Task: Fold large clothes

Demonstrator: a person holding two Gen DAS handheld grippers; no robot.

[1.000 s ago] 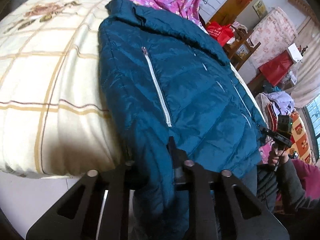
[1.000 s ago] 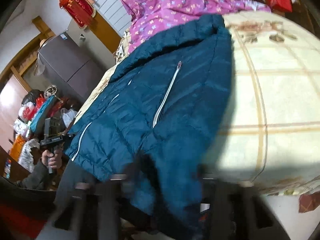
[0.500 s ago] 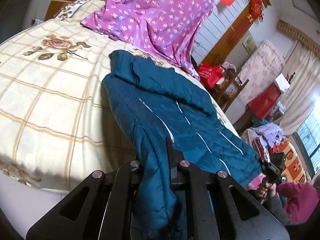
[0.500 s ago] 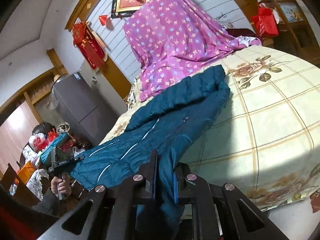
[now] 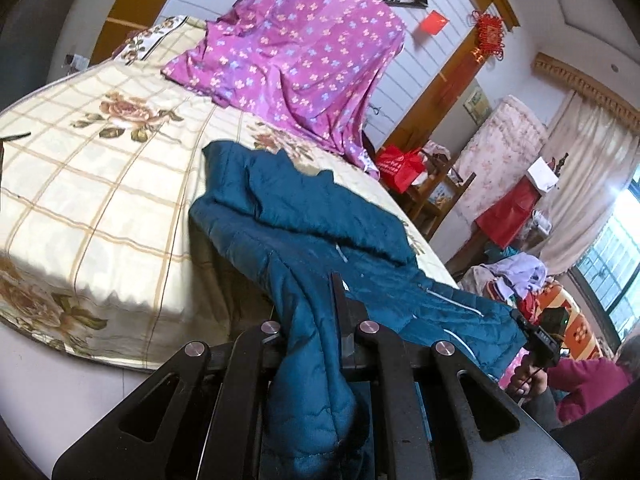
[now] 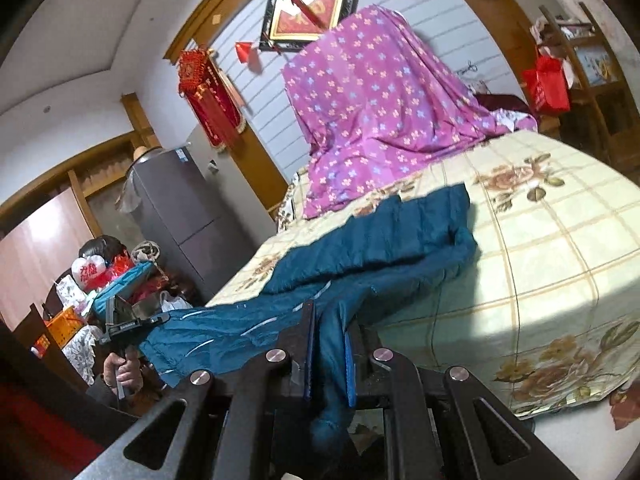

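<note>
Two claws grip one teal jacket (image 5: 320,232): left claw (image 5: 316,320) and right claw (image 6: 330,344) are each clenched on a bunched edge, the rest trailing ahead onto the bed (image 5: 100,184). Best to keep both grips level and the cloth taut between them before laying the fold. No brand or legible writing shows on the jacket.

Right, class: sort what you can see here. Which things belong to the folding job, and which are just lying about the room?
Part of the job:
teal padded jacket
left hand-held gripper, shut on the jacket
right hand-held gripper, shut on the jacket
checked bedspread under the jacket

Just lying about:
purple flowered cloth
red bag
grey fridge
framed picture
</note>
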